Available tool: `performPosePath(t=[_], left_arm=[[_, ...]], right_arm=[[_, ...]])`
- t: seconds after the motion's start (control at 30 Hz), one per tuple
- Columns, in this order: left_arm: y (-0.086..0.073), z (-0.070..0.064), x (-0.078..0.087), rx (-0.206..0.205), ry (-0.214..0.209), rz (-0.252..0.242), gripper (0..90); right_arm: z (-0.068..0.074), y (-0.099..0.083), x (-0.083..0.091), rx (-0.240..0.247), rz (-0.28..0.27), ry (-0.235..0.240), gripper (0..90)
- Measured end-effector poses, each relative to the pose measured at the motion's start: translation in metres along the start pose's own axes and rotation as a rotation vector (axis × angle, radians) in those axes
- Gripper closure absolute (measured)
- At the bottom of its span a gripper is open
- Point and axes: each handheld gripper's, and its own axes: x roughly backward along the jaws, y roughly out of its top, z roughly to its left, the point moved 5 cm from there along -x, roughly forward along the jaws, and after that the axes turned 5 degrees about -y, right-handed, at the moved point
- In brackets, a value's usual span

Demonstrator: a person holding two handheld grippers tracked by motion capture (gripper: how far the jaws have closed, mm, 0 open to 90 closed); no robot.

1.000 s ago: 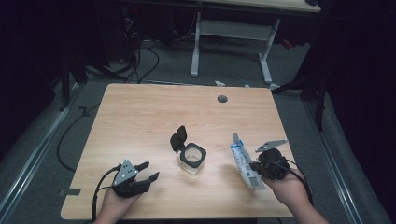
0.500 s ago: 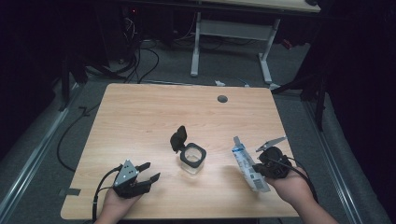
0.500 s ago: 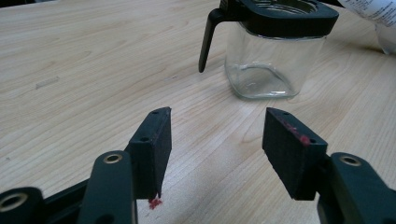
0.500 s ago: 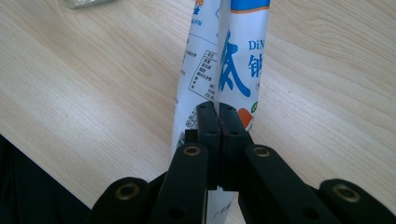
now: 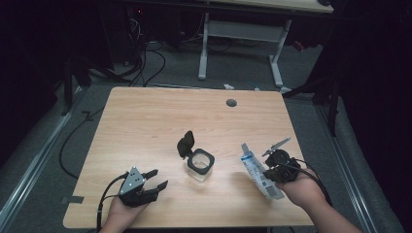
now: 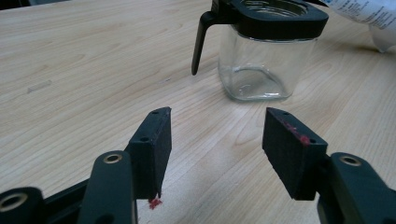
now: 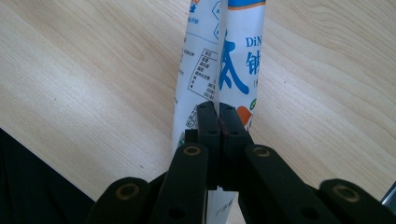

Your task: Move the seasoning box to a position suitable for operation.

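**Hand-held gripper pair, jar and sachet: where this could get messy**

Left hand-held gripper [image 5: 154,178] sits low at the near left of the worktop [image 5: 145,116], jaws spread wide with nothing between them, aimed at the glass jar [image 6: 259,65]. That jar stands upright mid-worktop, its black flip lid [image 5: 185,144] tipped open on the left side, mouth clear. Looks empty to me, though clear glass makes that hard to call.

Over on the right, the other hand-held gripper [image 7: 218,122] is clamped tight on a long white sachet [image 7: 224,60] with blue print, pinching it partway up, so the pack sticks out past the jaws. It's just right of the jar, not touching.

My worry: nobody's steadying the jar. If the sachet gets swung over and bumps the rim or that raised lid, a light jar like this could skid or tip. Also, a thin pack held by one narrow pinch may flop or slip, and anything poured could miss the mouth.
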Motion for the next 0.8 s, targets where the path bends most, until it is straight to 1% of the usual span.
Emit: performPosePath(t=[0.1,0.13,0.17,0.2,0.27,0.3,0.4,0.47,0.53,0.67,0.73,0.8], left_arm=[[0.0,-0.005,0.0,0.001,-0.02,-0.002,42.5],[-0.001,-0.007,0.0,0.003,-0.027,-0.006,42.3],[-0.001,-0.009,0.0,0.006,-0.036,-0.005,41.9],[-0.002,-0.012,-0.001,0.007,-0.045,-0.007,41.5],[-0.004,-0.018,-0.002,0.01,-0.064,-0.005,40.4],[-0.006,-0.021,-0.003,0.004,-0.072,-0.001,40.0],[-0.009,-0.032,-0.005,0.009,-0.105,0.002,38.8],[-0.011,-0.039,-0.008,0.011,-0.125,0.004,37.6],[-0.013,-0.046,-0.011,0.018,-0.14,0.004,36.6],[-0.017,-0.057,-0.016,0.016,-0.169,0.018,34.8],[-0.021,-0.064,-0.017,0.016,-0.207,0.038,32.2],[-0.024,-0.069,-0.018,0.009,-0.228,0.04,30.9]], right_arm=[[0.001,0.003,0.002,-0.004,-0.006,0.006,90.0],[0.001,0.004,0.003,0.012,-0.014,0.007,90.0],[0.003,0.004,0.004,-0.016,-0.011,0.012,90.0],[0.002,0.005,0.004,-0.006,-0.016,0.017,90.0],[0.003,0.007,0.006,-0.003,-0.022,0.022,90.0],[0.003,0.007,0.006,-0.002,-0.02,0.023,90.0],[0.005,0.008,0.008,-0.006,-0.017,0.031,90.0],[0.006,0.008,0.01,0.006,-0.013,0.034,90.0],[0.008,0.009,0.012,0.008,-0.01,0.036,90.0],[0.011,0.012,0.018,0.01,-0.017,0.051,90.0],[0.014,0.015,0.02,0.011,-0.018,0.053,90.0],[0.016,0.017,0.022,0.015,-0.007,0.052,90.0]])
